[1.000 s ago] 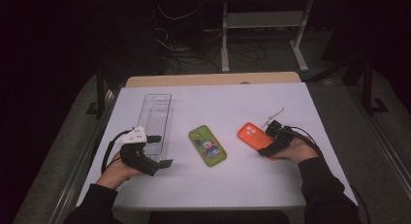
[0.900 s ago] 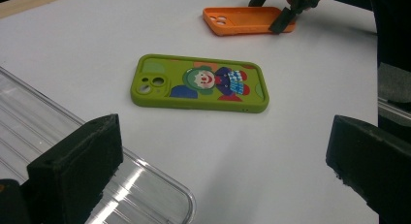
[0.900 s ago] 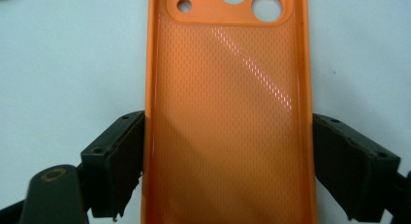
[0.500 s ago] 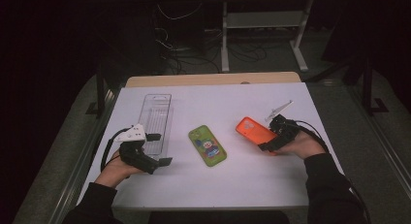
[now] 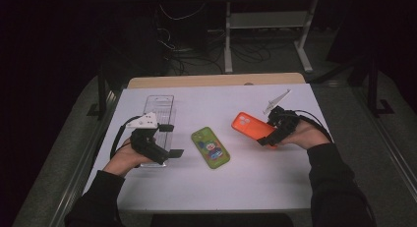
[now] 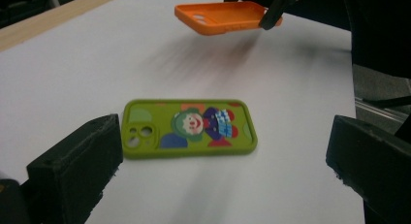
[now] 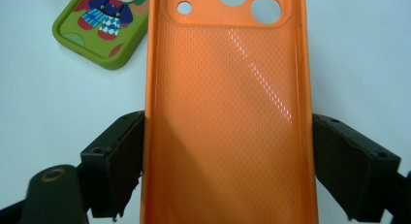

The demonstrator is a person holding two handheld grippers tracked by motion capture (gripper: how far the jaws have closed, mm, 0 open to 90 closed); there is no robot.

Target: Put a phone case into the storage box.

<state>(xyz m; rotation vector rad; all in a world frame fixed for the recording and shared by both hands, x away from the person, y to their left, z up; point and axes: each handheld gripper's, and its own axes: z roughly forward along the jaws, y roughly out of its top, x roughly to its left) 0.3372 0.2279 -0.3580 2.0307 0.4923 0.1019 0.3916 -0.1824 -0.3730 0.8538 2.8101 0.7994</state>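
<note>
An orange phone case (image 5: 250, 128) hangs tilted above the white table (image 5: 255, 187) at the right, hollow side up. My right gripper (image 5: 267, 134) is shut on it; in the right gripper view the pads press both long sides of the orange case (image 7: 228, 88), with the right gripper (image 7: 228, 151) at its lower end. A green phone case with a clown picture (image 5: 210, 147) lies flat at the table's middle. My left gripper (image 5: 173, 140) stands open to its left. In the left gripper view the green case (image 6: 189, 127) lies beyond the wide, empty jaws of the left gripper (image 6: 220, 166), and the orange case (image 6: 220, 15) floats farther off.
A clear plastic tray (image 5: 160, 107) lies at the left, partly under my left hand. A wooden strip (image 5: 216, 81) borders the table's far edge. Beyond it, the dark floor holds cables and a desk frame (image 5: 268, 25). The green case's corner (image 7: 104, 27) lies below the held case.
My right gripper has lifted the orange case off the table and carried it slightly right. My left gripper has risen a little and shifted farther up the table.
</note>
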